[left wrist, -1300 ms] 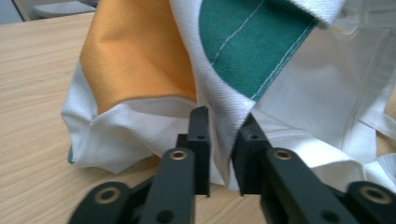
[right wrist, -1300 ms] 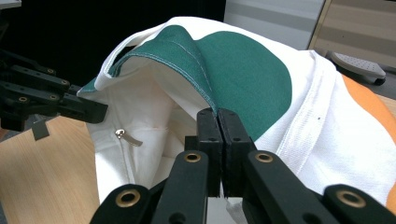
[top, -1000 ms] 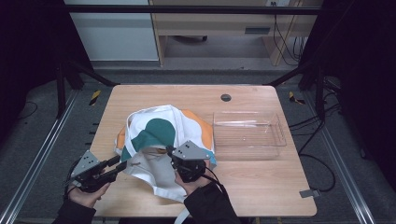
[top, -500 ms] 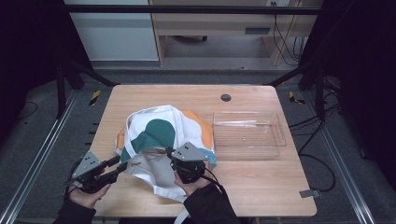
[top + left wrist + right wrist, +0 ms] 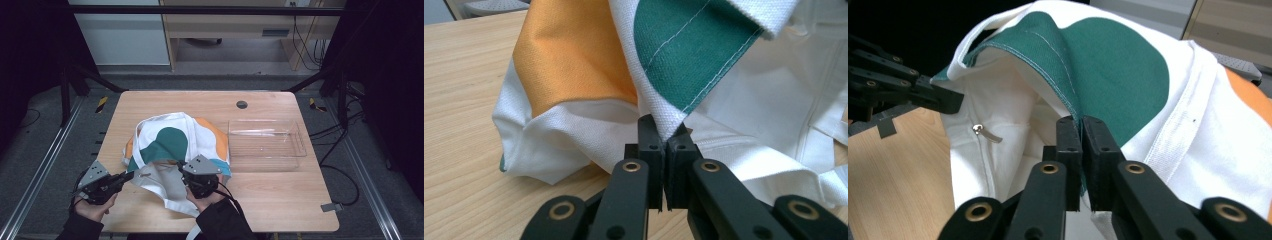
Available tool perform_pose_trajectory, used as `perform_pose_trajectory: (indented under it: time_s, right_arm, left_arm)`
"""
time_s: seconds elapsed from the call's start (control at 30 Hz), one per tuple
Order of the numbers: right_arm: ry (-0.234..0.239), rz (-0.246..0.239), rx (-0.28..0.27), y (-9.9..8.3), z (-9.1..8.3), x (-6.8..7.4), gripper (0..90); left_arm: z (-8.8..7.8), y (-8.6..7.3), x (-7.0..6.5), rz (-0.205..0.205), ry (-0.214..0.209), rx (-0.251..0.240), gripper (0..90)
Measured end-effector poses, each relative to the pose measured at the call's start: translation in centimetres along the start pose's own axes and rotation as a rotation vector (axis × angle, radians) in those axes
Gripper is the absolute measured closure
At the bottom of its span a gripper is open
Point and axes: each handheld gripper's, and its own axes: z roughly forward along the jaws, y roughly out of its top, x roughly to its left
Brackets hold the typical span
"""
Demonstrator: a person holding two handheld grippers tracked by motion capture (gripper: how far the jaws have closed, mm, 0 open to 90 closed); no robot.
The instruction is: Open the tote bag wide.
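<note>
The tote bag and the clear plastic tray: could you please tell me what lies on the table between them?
Nothing: in the high view the tote bag and the clear tray lie side by side, with at most a thin strip of bare tabletop between them.

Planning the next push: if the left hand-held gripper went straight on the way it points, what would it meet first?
The tote bag it already pinches; the left hand-held gripper would likely press deeper into its bunched cloth.

No text, label, brand, number or sign can be read in any of the three views. The cloth bag is printed with plain green, orange and white patches and carries no lettering. No marking is seen on the clear plastic tray or on the counter.
</note>
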Motion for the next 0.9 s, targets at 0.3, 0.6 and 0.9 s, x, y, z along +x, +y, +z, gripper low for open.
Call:
perform_pose_trajectory:
  time_s: [0.3, 0.6, 0.9]
  right_arm:
    - [-0.040, -0.020, 0.009, -1.0, 0.5, 0.6, 66.9]
    - [-0.109, -0.038, 0.032, -1.5, 1.8, 0.7, 76.9]
    - [-0.113, -0.035, 0.025, -0.5, 1.0, 0.4, 87.3]
  left_arm:
    - [-0.1, 0.0, 0.0, -0.008, 0.000, -0.007, 88.0]
    - [-0.2, 0.0, 0.0, -0.009, -0.006, -0.011, 87.9]
    - [-0.1, 0.0, -0.1, 0.002, -0.008, -0.006, 86.3]
